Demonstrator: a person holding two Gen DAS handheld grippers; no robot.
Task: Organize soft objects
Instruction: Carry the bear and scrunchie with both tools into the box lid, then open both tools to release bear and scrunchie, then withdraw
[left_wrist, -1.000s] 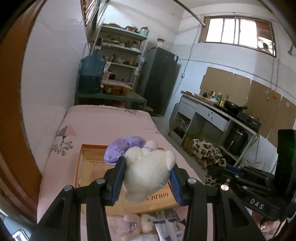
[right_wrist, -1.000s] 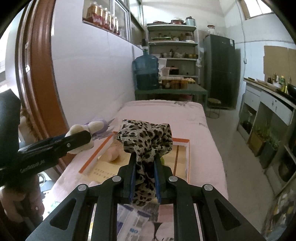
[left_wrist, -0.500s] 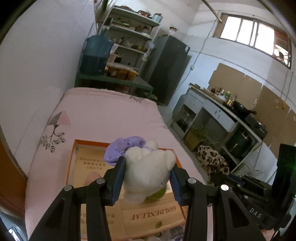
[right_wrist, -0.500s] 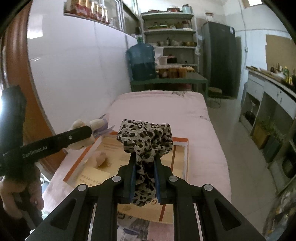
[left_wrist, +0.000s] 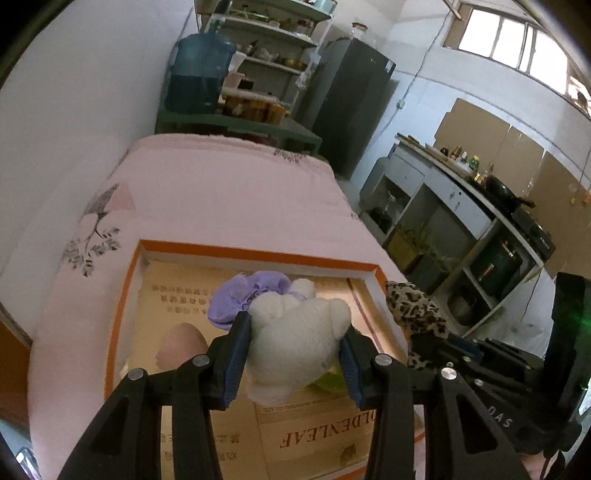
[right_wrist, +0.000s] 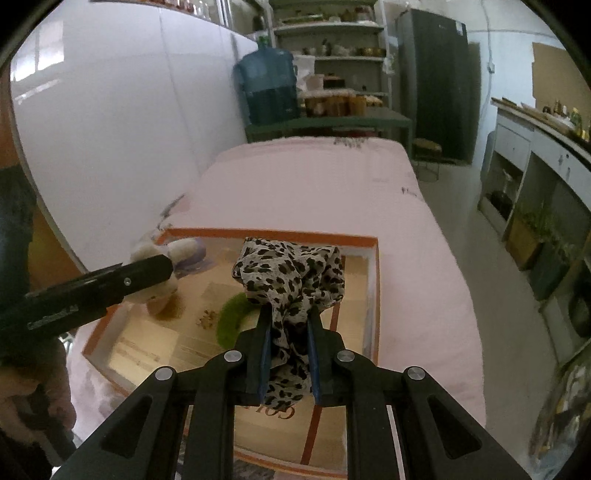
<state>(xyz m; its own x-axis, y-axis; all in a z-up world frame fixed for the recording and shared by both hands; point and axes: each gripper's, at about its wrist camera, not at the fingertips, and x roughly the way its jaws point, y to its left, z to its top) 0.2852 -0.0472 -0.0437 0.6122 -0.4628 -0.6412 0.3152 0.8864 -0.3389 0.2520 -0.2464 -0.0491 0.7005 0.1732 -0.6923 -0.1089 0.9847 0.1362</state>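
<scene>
My left gripper (left_wrist: 291, 350) is shut on a white plush toy (left_wrist: 295, 343) with a purple cloth part (left_wrist: 247, 295), held above an orange-rimmed cardboard box (left_wrist: 255, 253) on the pink bed. My right gripper (right_wrist: 288, 347) is shut on a leopard-print cloth (right_wrist: 291, 269), held over the same box (right_wrist: 373, 295). The left gripper and its toy (right_wrist: 162, 258) show at the left of the right wrist view. The cloth (left_wrist: 413, 310) shows at the right of the left wrist view. A pink soft ball (left_wrist: 181, 343) and a green fuzzy piece (right_wrist: 232, 314) lie in the box.
The pink bed (left_wrist: 221, 192) runs back to a green table (left_wrist: 240, 122) with a blue water jug (left_wrist: 199, 74). A white wall is on the left. A grey counter (left_wrist: 461, 195) and floor lie to the right.
Both grippers have moved forward and now hang over the box, each still holding its item. The green piece inside the box has come into view.
</scene>
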